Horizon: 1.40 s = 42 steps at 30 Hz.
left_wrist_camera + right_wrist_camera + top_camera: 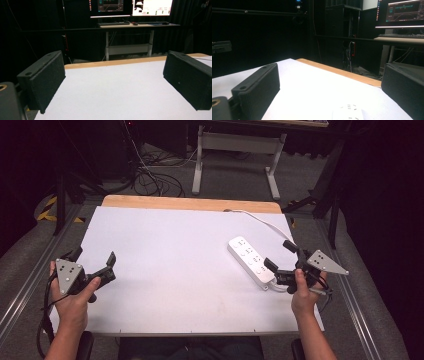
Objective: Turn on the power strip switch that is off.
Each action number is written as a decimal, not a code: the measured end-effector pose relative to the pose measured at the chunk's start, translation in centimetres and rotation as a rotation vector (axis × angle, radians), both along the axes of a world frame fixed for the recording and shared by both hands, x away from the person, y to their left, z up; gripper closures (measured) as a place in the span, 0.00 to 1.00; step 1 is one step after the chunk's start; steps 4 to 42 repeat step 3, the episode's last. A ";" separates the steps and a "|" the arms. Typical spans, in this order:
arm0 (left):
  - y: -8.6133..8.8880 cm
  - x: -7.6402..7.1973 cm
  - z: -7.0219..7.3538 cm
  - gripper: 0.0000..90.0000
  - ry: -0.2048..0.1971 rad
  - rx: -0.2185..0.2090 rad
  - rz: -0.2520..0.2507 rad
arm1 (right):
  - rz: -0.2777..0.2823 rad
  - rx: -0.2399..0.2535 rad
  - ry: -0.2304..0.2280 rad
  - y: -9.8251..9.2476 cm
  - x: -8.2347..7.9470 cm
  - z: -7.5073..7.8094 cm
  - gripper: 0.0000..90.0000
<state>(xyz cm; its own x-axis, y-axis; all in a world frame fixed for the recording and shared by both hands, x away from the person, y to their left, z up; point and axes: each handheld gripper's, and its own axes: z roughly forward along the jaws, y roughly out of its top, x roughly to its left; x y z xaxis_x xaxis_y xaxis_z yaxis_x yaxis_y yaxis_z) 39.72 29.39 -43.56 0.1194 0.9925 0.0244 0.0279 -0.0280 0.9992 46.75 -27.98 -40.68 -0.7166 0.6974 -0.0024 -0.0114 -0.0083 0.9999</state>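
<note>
My right gripper (pixel 280 258) hangs with its jaws spread wide and nothing between them, just over the near end of a white power strip (pixel 251 260), which lies flat at the right of the table; in the right gripper view the strip (pixel 348 112) shows low between my two black fingers (pixel 257 87). My left gripper (pixel 95 262) is equally wide open and empty at the table's left edge, well apart from the strip. A white sheet (pixel 165 270) covers the table, a wooden edge (pixel 190 203) showing at the far side. Beyond stand a desk frame (pixel 235 155), floor cables (pixel 150 177), lit monitors (pixel 152 6) and dark curtains.
</note>
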 end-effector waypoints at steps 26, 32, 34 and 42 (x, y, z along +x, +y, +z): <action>0.0 0.0 0.0 0.05 0.000 0.002 0.002 | -0.001 -0.001 0.000 0.0 0.0 0.0 0.03; 0.0 0.0 0.0 0.05 0.000 0.002 0.002 | -0.001 -0.001 0.000 0.0 0.0 0.0 0.03; 0.0 0.0 0.0 0.05 0.000 0.002 0.002 | -0.001 -0.001 0.000 0.0 0.0 0.0 0.03; 0.0 0.0 0.0 0.05 0.000 0.002 0.002 | -0.001 -0.001 0.000 0.0 0.0 0.0 0.03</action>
